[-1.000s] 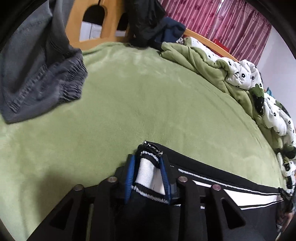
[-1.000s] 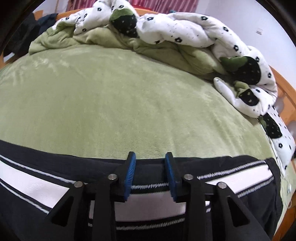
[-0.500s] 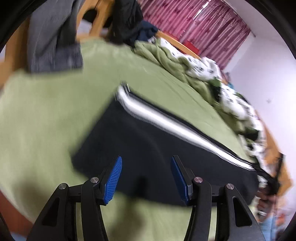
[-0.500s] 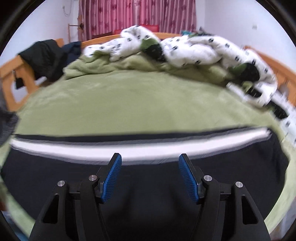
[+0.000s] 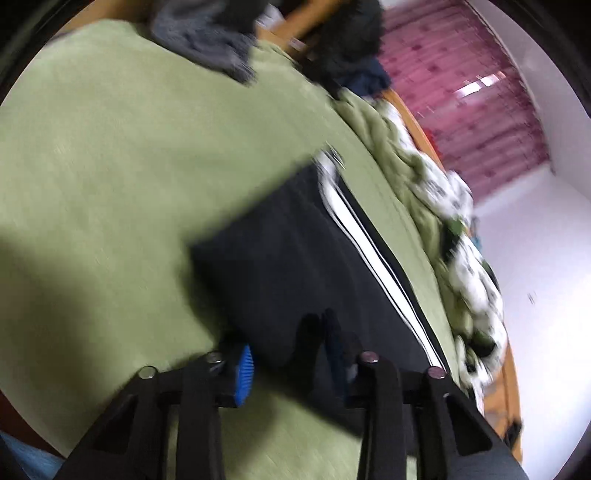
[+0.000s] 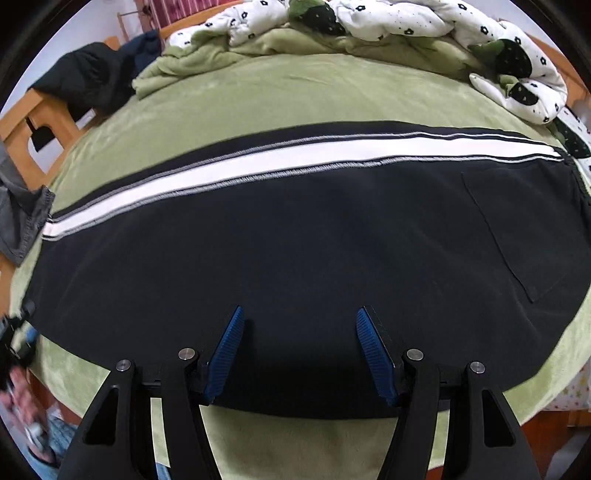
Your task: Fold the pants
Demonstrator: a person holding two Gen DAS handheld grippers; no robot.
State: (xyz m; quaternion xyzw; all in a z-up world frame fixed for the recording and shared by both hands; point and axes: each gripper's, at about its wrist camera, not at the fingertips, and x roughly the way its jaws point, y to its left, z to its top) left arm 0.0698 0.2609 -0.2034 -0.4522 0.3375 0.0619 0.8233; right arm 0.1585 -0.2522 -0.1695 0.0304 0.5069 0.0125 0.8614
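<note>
Black pants (image 6: pixel 303 251) with a white side stripe (image 6: pixel 295 160) lie flat, folded lengthwise, across the green bed. My right gripper (image 6: pixel 299 347) is open and empty above the pants' near edge at mid-length. In the blurred left wrist view the pants (image 5: pixel 295 258) run away to the right. My left gripper (image 5: pixel 291 360) is at their near cuff corner, with black cloth lying between its blue pads (image 5: pixel 245 371). The view is too blurred to show whether the fingers are pressed on the cloth.
A green bed cover (image 6: pixel 295 92) lies under the pants. A rumpled white and green quilt (image 6: pixel 388 22) lies along the far side. Grey trousers (image 6: pixel 18 206) and dark clothes (image 6: pixel 85 81) hang on the wooden bed frame (image 6: pixel 26 122) at the left.
My left gripper has dropped from above the pants to their near cuff corner, and its pads have come closer together around cloth. My right gripper stays open and has tilted down over the pants.
</note>
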